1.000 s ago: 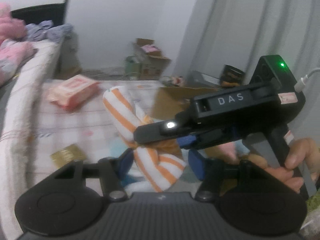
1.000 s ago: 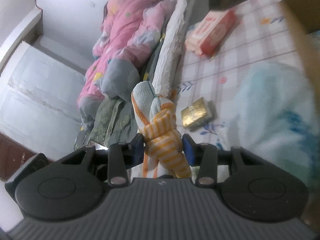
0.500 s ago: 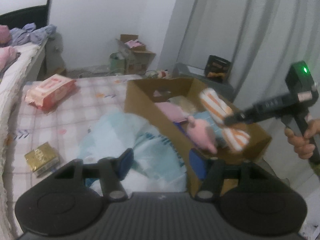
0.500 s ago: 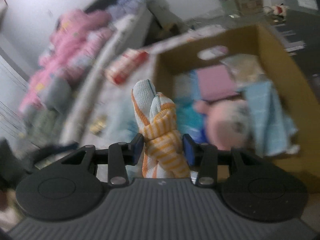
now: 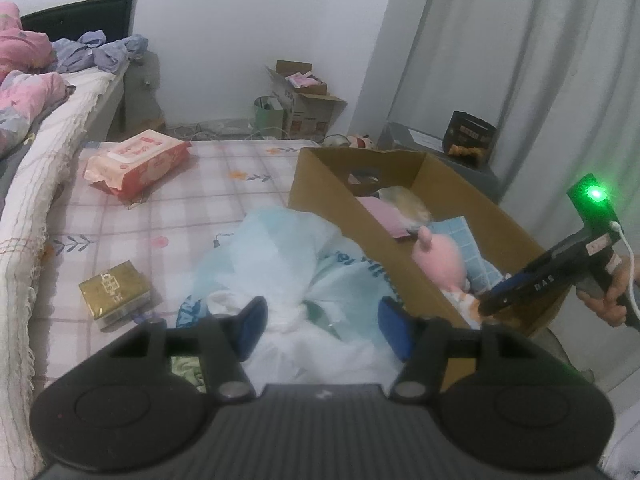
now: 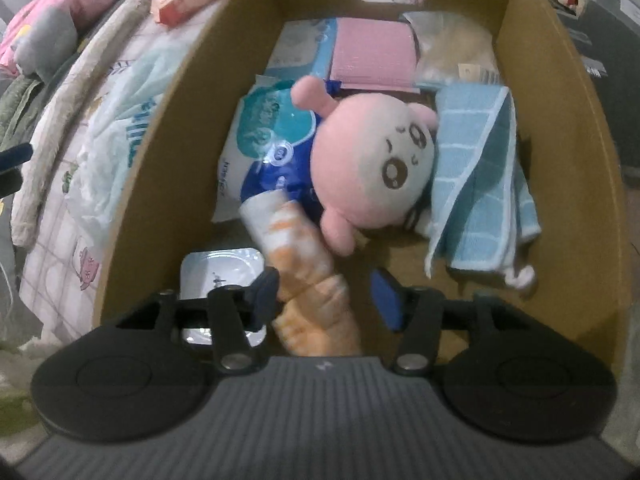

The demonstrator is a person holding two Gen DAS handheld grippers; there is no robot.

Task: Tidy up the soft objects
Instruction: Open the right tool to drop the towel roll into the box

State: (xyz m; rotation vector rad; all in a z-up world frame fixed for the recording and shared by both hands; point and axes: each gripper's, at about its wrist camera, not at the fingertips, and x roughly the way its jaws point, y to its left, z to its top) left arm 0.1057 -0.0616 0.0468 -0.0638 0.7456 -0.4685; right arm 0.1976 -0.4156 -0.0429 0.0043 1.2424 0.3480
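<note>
**While the Right Jaws Part, the Towel Lies Over the Box Floor**

As the left wrist camera looks across the bed, the left gripper hangs with its blue pads well apart and nothing between them; it is released. Below it lies a pale blue bag on white plastic. A gold packet sits to the left on the checked sheet, and a red wipes pack lies farther back. To the right stands the box, touching the bag's edge. Inside it show a pink plush, a blue cloth and a pink pad. The right gripper reaches into the box's near corner from the right, held by a hand; a green light glows on its body. A bit of orange and white shows just at its tip.

From the right wrist camera, the right gripper points down into the box. Its jaws are opening. The striped towel, blurred, lies between them, touching the left pad and clear of the right one, so it is no longer pinched. Its far end rests against the plush, which lies on a blue diaper pack. The blue cloth is draped to the right, the pink pad sits at the back, and a white tray lies under the left finger.
</note>
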